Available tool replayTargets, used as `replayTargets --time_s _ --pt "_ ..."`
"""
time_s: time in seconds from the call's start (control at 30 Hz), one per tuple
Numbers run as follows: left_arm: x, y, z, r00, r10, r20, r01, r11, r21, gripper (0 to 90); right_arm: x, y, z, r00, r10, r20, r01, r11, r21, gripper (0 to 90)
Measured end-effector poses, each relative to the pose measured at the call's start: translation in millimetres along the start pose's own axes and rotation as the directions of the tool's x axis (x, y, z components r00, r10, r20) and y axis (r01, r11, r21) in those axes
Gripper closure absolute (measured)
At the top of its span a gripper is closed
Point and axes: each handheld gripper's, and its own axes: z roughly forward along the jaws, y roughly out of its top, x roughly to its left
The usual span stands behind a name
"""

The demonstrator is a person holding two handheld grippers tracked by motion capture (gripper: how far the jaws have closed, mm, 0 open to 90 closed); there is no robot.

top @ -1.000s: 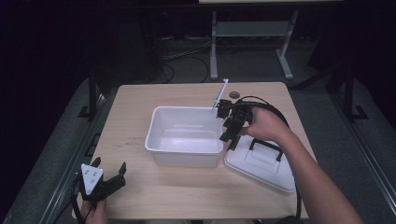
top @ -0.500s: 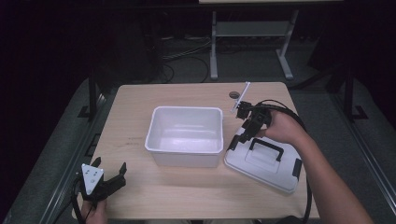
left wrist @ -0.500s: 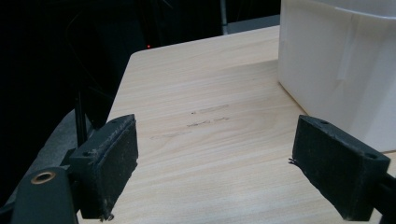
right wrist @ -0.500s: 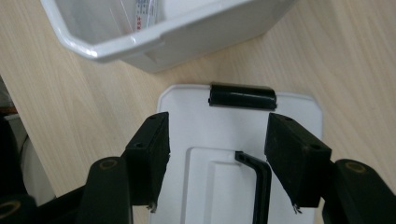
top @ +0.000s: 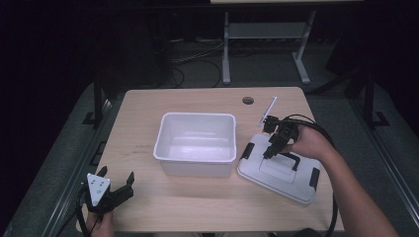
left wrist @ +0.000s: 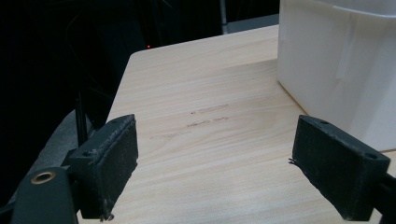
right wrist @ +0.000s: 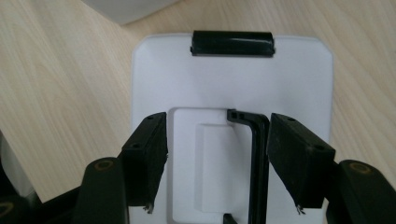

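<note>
A white plastic bin (top: 195, 140) stands empty mid-table. Its white lid (top: 279, 173), with a black handle (top: 289, 159) and black end latches, lies flat to the bin's right. My right gripper (top: 270, 149) hangs low over the lid. In the right gripper view its jaws (right wrist: 217, 126) straddle the lid's recessed centre, and the handle (right wrist: 259, 154) runs just inside the right jaw without being pressed. These jaws have just been opening. My left gripper (top: 116, 176) rests open at the table's near-left corner; in the left gripper view (left wrist: 215, 135) nothing lies between its jaws.
The bin's wall (left wrist: 336, 70) rises at the right of the left gripper view. One lid latch (right wrist: 232, 43) lies ahead of the right jaws. A cable hole (top: 248, 100) marks the tabletop (top: 143, 123) at the back. Beyond the table are floor cables and a metal stand (top: 226, 49).
The right gripper has moved right and down from the bin's right rim to just over the lid's handle. The left gripper has stayed where it was.
</note>
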Motion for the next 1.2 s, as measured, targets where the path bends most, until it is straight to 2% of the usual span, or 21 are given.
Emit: replayTargets --time_s 0.1,0.33,0.47,0.67,0.8,0.97,1.2 --pt "0.3 -0.2 0.1 1.0 -0.002 0.0 0.002 1.0 0.002 13.6 -4.3 -5.6 3.9 0.9999 0.008 0.007 -0.008 0.9998 0.015 37.3" --pt "1.4 -0.2 -0.3 1.0 -0.002 -0.005 0.002 1.0 0.0 13.6 -13.6 -18.1 9.7 0.9984 0.056 0.011 -0.056 0.9984 0.007 37.9" --pt "1.2 -0.2 -0.2 1.0 -0.001 -0.005 0.001 1.0 0.001 13.5 -16.8 -23.8 15.1 0.9977 0.066 0.016 -0.066 0.9978 0.009 38.8" --pt "1.1 -0.4 -0.1 1.0 -0.003 -0.005 0.003 1.0 0.001 13.5 -22.2 -34.0 23.6 0.9949 0.098 0.02 -0.099 0.9949 0.02 42.2" --pt "0.4 -0.2 0.1 1.0 0.0 -0.003 0.0 1.0 0.001 13.6 -24.8 -39.9 25.8 0.9938 0.11 0.015 -0.11 0.9938 0.013 48.6" --pt "0.4 -0.3 -0.1 1.0 0.0 -0.003 0.0 1.0 0.001 13.6 -25.3 -44.1 29.4 0.9925 0.122 0.007 -0.122 0.9924 0.01 60.7" --pt "0.2 -0.2 0.0 1.0 0.002 -0.002 -0.002 1.0 0.003 13.6 -24.7 -48.1 33.2 0.9924 0.123 -0.004 -0.123 0.9924 -0.008 71.0"
